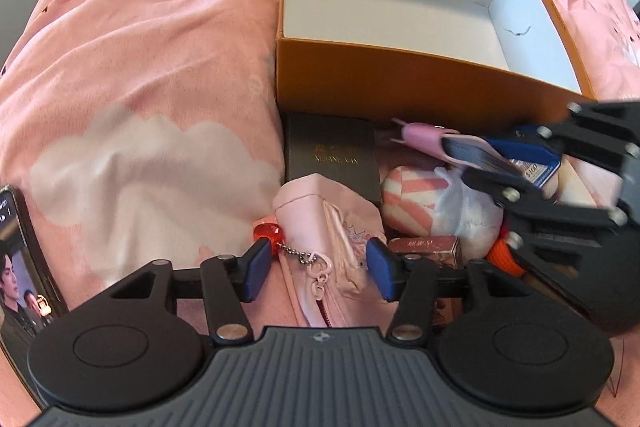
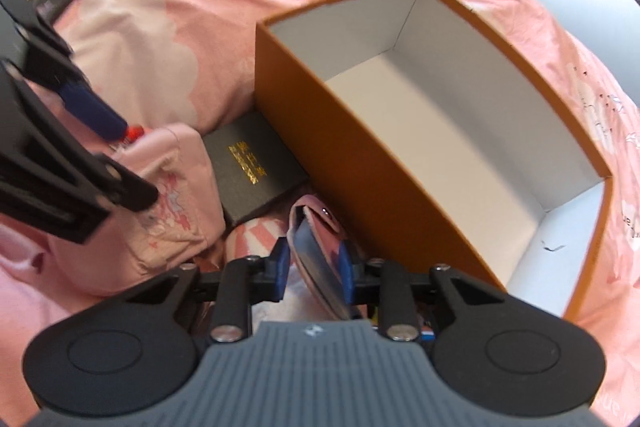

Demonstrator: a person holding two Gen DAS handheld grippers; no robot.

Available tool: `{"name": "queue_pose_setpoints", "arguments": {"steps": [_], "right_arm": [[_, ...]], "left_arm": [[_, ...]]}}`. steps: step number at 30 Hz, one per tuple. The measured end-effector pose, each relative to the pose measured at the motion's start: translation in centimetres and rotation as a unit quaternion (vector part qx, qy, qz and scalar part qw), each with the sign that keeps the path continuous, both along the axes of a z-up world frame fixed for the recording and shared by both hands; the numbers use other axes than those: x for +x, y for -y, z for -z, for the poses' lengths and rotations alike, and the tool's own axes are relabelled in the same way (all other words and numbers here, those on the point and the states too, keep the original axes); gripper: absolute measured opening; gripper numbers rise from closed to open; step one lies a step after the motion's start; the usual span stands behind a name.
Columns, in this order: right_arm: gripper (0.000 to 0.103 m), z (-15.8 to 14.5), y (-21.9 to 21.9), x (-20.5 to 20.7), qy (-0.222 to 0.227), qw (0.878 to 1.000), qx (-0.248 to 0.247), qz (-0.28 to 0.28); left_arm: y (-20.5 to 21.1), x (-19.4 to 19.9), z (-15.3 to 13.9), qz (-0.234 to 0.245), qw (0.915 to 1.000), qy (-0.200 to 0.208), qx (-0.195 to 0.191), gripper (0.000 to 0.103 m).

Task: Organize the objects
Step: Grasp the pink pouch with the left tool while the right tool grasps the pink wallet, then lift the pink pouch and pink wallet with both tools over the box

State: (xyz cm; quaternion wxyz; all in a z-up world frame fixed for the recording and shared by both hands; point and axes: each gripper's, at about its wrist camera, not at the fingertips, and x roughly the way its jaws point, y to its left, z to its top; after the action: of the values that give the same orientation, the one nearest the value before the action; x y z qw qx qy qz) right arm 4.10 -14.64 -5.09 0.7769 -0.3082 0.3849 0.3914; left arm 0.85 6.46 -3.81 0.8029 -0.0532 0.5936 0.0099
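Note:
An open orange box (image 1: pixel 400 83) with a white, bare inside lies on the pink bedspread; it also shows in the right wrist view (image 2: pixel 360 155). In front of it lies a pile: a black booklet box (image 1: pixel 332 155), a pink zip pouch (image 1: pixel 336 231) with a red charm (image 1: pixel 267 231), a striped plush (image 1: pixel 416 199). My left gripper (image 1: pixel 318 267) is open, its pads on either side of the pink pouch. My right gripper (image 2: pixel 314 263) is shut on a pink card holder (image 2: pixel 316 227) full of cards, held just above the pile; the holder also shows in the left wrist view (image 1: pixel 444 143).
A phone (image 1: pixel 24 267) with a lit screen lies on the bedspread at the left. A small rose-coloured box (image 1: pixel 424 251) and an orange item (image 1: pixel 506 257) lie in the pile. The pink duvet (image 1: pixel 140 67) rises in folds left of the box.

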Motion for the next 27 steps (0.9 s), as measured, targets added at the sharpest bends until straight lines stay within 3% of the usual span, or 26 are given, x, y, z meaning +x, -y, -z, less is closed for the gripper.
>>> {"name": "queue_pose_setpoints", "arguments": {"steps": [1,7,13,18,20,23,24,27], "right_arm": [[0.024,-0.2,-0.7,-0.6,0.001,1.0,0.002,-0.002],[0.026,-0.4,-0.5,-3.1,0.004,1.0,-0.019,-0.019],[0.026,-0.5,0.2,-3.9,0.0,1.0,-0.004,-0.008],[0.027,-0.7,0.5,-4.4,-0.011,1.0,0.005,-0.009],[0.03,-0.3,0.7,-3.8,-0.031,0.999,0.013,-0.002],[0.033,0.6,1.3,-2.4,-0.125,0.991,0.052,0.01],[0.04,0.7,1.5,-2.1,-0.142,0.988,0.061,0.015],[0.051,0.2,2.2,-1.3,-0.148,0.985,0.079,0.033]], "left_arm": [[0.0,0.0,0.1,0.001,1.0,-0.002,-0.006,0.04],[0.3,-0.1,-0.5,0.003,0.9998,0.019,-0.007,0.023],[0.0,0.0,-4.4,-0.002,0.9938,0.106,-0.034,0.02],[1.3,1.7,-3.0,0.01,0.9943,0.097,-0.041,0.02],[2.0,1.9,-2.4,0.017,0.9941,0.1,-0.04,0.019],[2.5,1.8,-2.2,0.02,0.9939,0.106,-0.024,0.019],[2.4,1.8,-2.2,0.018,0.9941,0.105,-0.024,0.019],[1.9,1.6,-1.9,0.009,0.9947,0.1,-0.021,0.019]]}}
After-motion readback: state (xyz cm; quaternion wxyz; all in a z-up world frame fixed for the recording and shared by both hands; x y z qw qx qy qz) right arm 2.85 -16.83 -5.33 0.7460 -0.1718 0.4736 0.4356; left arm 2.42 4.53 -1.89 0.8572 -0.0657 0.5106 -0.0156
